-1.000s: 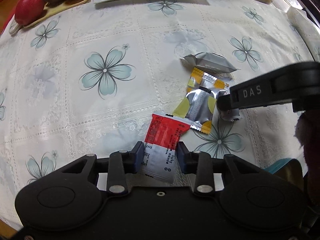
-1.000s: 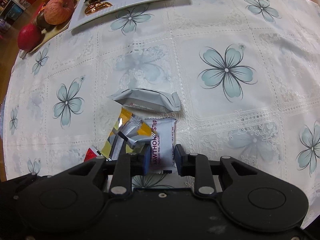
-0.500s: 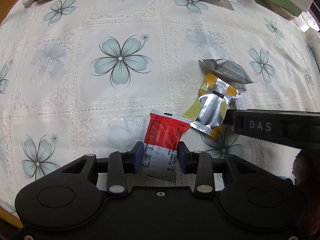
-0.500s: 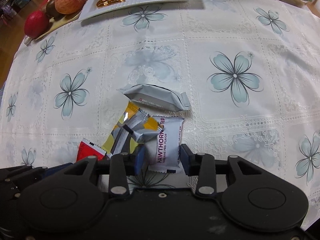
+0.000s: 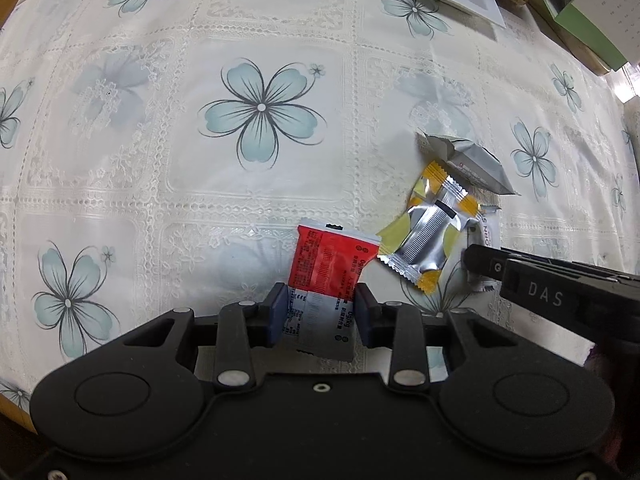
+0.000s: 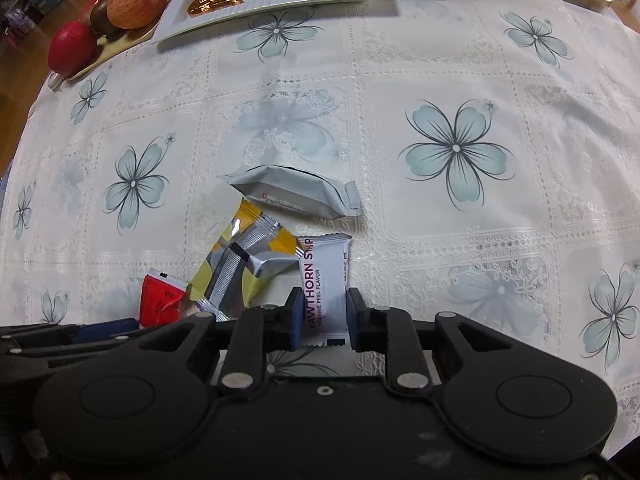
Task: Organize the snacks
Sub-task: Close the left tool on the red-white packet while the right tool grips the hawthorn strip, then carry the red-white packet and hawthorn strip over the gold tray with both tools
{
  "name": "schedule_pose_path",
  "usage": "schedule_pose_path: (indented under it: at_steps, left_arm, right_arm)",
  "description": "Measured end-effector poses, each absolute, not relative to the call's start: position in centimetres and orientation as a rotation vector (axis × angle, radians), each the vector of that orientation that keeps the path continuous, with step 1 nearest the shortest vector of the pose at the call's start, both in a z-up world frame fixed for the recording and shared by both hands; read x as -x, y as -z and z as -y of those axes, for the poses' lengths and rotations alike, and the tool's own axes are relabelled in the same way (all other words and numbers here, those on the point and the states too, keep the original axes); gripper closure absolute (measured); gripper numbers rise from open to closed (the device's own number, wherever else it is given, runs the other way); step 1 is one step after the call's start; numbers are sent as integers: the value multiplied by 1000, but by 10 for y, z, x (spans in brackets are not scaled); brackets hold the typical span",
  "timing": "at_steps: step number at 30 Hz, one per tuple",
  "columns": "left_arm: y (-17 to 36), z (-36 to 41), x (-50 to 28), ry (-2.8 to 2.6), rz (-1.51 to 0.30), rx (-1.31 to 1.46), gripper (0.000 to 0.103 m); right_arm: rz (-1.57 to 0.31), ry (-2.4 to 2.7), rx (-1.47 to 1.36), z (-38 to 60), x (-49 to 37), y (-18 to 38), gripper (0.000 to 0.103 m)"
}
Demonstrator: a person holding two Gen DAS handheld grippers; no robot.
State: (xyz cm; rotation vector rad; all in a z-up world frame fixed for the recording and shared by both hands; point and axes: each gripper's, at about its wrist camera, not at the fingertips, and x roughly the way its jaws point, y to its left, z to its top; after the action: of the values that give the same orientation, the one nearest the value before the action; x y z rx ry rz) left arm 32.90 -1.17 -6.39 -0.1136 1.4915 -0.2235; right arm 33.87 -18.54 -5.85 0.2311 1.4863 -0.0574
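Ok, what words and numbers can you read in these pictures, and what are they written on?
"DAS": on the side of the right gripper, seen from the left wrist.
"AWTHORN S" and "ERINE PEEL FLAVOR": partly hidden, on the white packet between the right gripper's fingers.
"ORN S": the same white packet, left wrist view.
Red and white packet in the left gripper: small print, unreadable.
Grey packet: red print, too small.
Calendar: blurred numbers.

Left claw [image 5: 320, 312] and right claw [image 6: 322, 316], low and side by side, each pinching a packet.
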Motion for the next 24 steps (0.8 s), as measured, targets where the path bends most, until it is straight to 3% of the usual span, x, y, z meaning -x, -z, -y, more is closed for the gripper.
schedule_pose_path:
  at_steps: [21,24]
  left_arm:
    - [65,32,-330,192,-1421,-18,51]
    - [66,32,-334,177,-1434,-3,57]
  right_arm:
    - [-1489,38,-335,209,-331,44,80]
    - [-1486,39,-347,213,-331,42,80]
